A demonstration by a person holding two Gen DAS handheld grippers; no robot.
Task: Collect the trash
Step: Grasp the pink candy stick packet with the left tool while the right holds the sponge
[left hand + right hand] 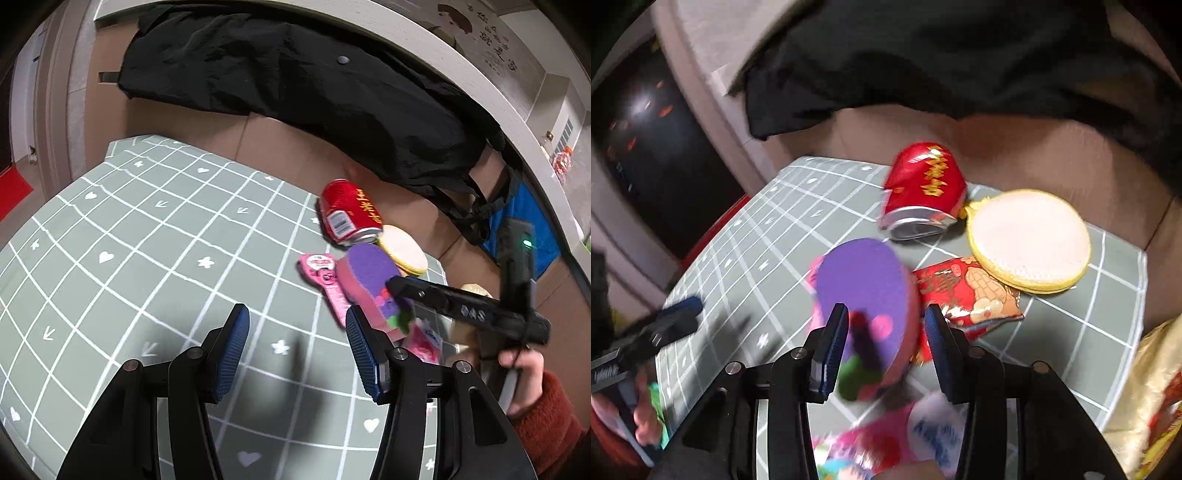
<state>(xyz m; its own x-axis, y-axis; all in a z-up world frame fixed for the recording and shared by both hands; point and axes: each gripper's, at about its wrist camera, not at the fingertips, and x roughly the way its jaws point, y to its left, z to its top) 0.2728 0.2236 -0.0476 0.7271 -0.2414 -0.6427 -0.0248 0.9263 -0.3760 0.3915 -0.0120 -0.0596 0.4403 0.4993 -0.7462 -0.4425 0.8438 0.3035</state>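
Note:
A purple-topped pink sponge point(864, 280) stands tilted between the pads of my right gripper point(886, 314), which is shut on it. In the left wrist view the same sponge point(369, 280) leans under one of the right gripper's black fingers point(424, 295). Behind it lie a dented red can point(923, 188) on its side, a round yellow-rimmed pad point(1030, 240) and a red snack wrapper point(975, 299). A pink tag-shaped wrapper point(325, 277) lies left of the sponge. My left gripper point(297, 317) hangs open over the green grid cloth point(147, 240) with nothing between its blue pads.
A black garment point(295, 74) drapes over the brown sofa back behind the table. A pink and white packet point(923, 432) lies near the front edge. A gold bag point(1152, 387) sits at the right. A hand in a red sleeve point(524, 380) holds the right gripper.

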